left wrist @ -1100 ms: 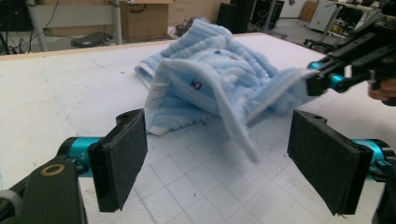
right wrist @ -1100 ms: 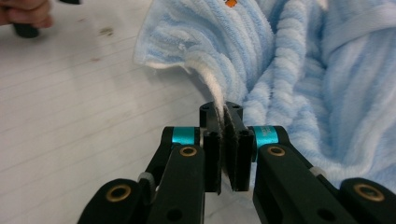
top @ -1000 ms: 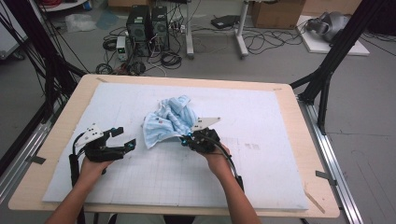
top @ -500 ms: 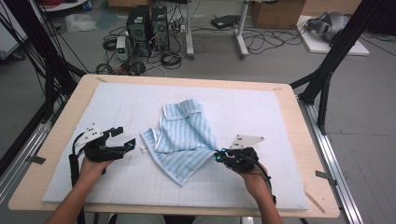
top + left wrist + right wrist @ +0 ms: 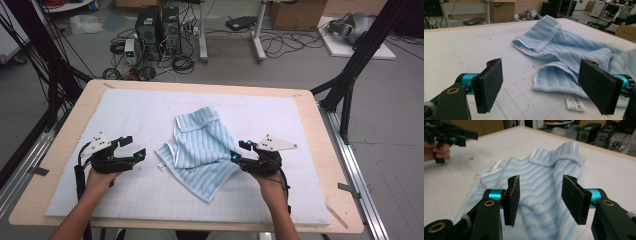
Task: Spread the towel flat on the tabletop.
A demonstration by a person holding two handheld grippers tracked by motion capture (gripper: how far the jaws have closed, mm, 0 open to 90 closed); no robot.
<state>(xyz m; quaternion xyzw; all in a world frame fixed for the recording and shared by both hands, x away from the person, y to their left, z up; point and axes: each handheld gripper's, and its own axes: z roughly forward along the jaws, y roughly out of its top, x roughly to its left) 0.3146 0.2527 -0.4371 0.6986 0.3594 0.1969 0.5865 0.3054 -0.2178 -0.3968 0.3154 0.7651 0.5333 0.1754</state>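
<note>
The towel [image 5: 202, 150], light blue with paler stripes, lies in the middle of the white mat [image 5: 150, 110], loosely spread and still folded over itself along the far edge. The right gripper [image 5: 239, 151] stands at its right edge with the jaws about half apart; they have just been opening, and nothing is between the pads now, the cloth lies under and beyond them (in the right gripper view [image 5: 540, 200] the stripes run on the mat below the gap). A second ago this gripper was closed on the towel, which was then a bunched heap lifted near the centre; since then the hand has pulled it out toward the right and near side and let it go. I judge that one spreading pull is finished and the next grasp must be chosen, probably at the folded far part or at the near corner.

The left gripper [image 5: 134, 149] waits to the left of the towel, wide open and holding nothing, a little apart from the towel's left corner; it has not moved.

Counting: one towel, one small white label [image 5: 574, 102] at its hem, two grippers, one mat, one wooden table [image 5: 330, 150]. Behind the table, on the floor, stand two dark computer cases [image 5: 159, 27] among many cables.
</note>
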